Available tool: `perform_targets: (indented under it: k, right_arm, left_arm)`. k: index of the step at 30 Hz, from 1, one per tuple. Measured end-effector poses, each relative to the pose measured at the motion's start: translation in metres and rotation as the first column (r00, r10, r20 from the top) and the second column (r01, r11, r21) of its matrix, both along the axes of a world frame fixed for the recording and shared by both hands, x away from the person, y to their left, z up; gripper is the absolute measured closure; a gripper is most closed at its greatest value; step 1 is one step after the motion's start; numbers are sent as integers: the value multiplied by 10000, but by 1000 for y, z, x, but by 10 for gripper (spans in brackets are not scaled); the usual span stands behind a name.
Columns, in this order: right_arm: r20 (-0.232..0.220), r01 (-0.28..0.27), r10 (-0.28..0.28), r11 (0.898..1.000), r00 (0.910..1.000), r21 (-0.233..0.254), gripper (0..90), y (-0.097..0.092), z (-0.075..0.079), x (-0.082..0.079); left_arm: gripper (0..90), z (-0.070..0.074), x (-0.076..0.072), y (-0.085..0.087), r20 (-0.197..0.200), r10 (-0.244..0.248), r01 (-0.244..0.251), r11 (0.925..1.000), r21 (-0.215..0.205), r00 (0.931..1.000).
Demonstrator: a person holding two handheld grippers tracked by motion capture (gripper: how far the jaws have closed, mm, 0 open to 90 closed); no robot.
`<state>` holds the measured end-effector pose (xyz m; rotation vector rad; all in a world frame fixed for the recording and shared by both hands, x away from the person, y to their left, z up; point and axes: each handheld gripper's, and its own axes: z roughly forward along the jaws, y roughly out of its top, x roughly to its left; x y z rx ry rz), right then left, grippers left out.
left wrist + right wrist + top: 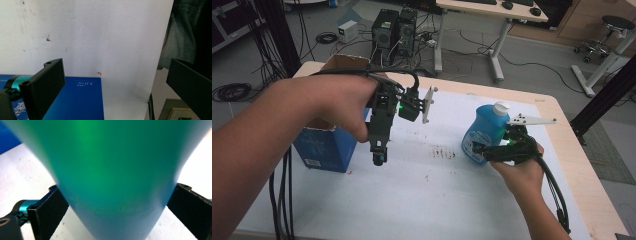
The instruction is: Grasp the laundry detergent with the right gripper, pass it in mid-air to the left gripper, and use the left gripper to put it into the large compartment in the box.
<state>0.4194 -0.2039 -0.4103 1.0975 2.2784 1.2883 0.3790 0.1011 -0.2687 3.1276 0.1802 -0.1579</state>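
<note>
Your table (562, 150) is a light wood top, most of it covered by a white sheet (422, 200) that carries a patch of dark scuff marks (442, 152) near the middle.

At the left of the sheet stands an open cardboard box (324, 145) with blue sides, its brown flaps up. In the left gripper view its blue side (80, 100) fills the lower left, printed with small white lettering too fine to read.

Right of centre stands a blue bottle (484, 132) with a white cap (500, 107), upright on the sheet, well apart from the box. In the right gripper view its body (112, 175) is so close it blurs to blue-green.

Your left hand (339, 102) holds the left gripper (379, 157) above the sheet, just beside the box's right edge, jaws pointing down. In its own view the left gripper (112, 85) stands wide open, with nothing but white sheet between the jaws.

Your right hand (522, 172) holds the right gripper (477, 150) low against the bottle's near side. From its own camera, the right gripper (117, 207) has one jaw on each flank of the bottle, both meeting its sides. Closed on the bottle, by the look of it.

A small red fleck (99, 73) lies on the sheet just off the box's corner.
</note>
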Motion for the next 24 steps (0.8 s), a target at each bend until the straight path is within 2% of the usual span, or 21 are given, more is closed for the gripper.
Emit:
perform_targets:
  k: [5, 8, 10, 23, 24]
  right_arm:
    - [151, 130, -135, 9995, 9998, 290, 62, 0, -4, 0]
    - [272, 121, -129, 9995, 9995, 276, 78, 0, -4, 0]
    - [412, 123, -135, 9995, 9991, 288, 140, 0, -4, 1]
    - [672, 181, -215, 9986, 9975, 497, 180, 0, -6, 3]
    - [707, 128, -168, 9983, 9974, 566, 224, 0, -6, 2]
  left_arm:
    - [18, 0, 1, 1, 14, 14, -14, 10000, 41, 10000]
    - [18, -1, 1, 0, -9, 91, -91, 10000, 38, 10000]
    - [18, -2, 1, -1, -32, 87, -87, 10000, 45, 10000]
    - [18, -3, 4, -1, -61, 112, -111, 9999, 103, 9999]
    - [18, -3, 4, -1, -77, 109, -108, 9999, 80, 9999]
